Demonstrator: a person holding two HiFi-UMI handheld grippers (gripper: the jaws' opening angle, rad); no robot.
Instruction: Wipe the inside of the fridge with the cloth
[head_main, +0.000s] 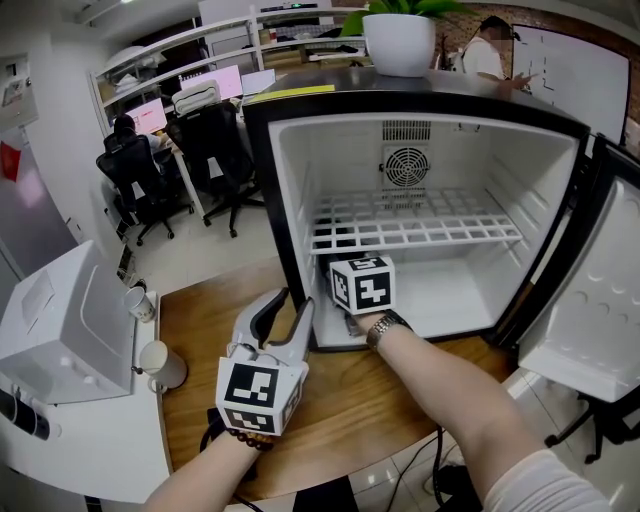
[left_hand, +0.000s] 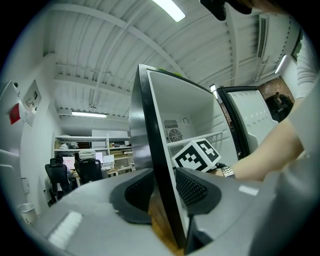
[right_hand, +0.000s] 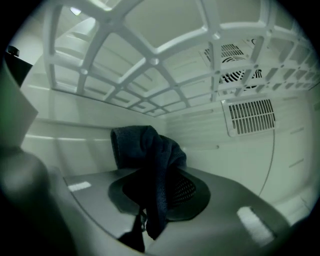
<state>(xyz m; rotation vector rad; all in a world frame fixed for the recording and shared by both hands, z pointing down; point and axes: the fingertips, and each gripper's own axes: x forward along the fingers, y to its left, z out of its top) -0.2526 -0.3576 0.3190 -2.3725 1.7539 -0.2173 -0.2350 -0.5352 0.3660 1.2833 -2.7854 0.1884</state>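
Observation:
A small black fridge (head_main: 290, 200) stands open on a wooden table, white inside, with a wire shelf (head_main: 415, 230) and a fan vent (head_main: 405, 165) at the back. My right gripper reaches in under the shelf, low at the left; in the head view only its marker cube (head_main: 362, 283) shows. The right gripper (right_hand: 157, 192) is shut on a dark blue cloth (right_hand: 150, 150) that bunches up above the jaws, near the left inner wall. My left gripper (head_main: 293, 305) straddles the fridge's left front wall (left_hand: 159, 150), one jaw outside and one inside, shut on it.
The fridge door (head_main: 600, 290) hangs open at the right. A white plant pot (head_main: 400, 40) sits on top. A white appliance (head_main: 55, 330) and two cups (head_main: 160, 362) stand left of the table (head_main: 350, 400). Office chairs (head_main: 210, 150) and a person (head_main: 490, 50) are behind.

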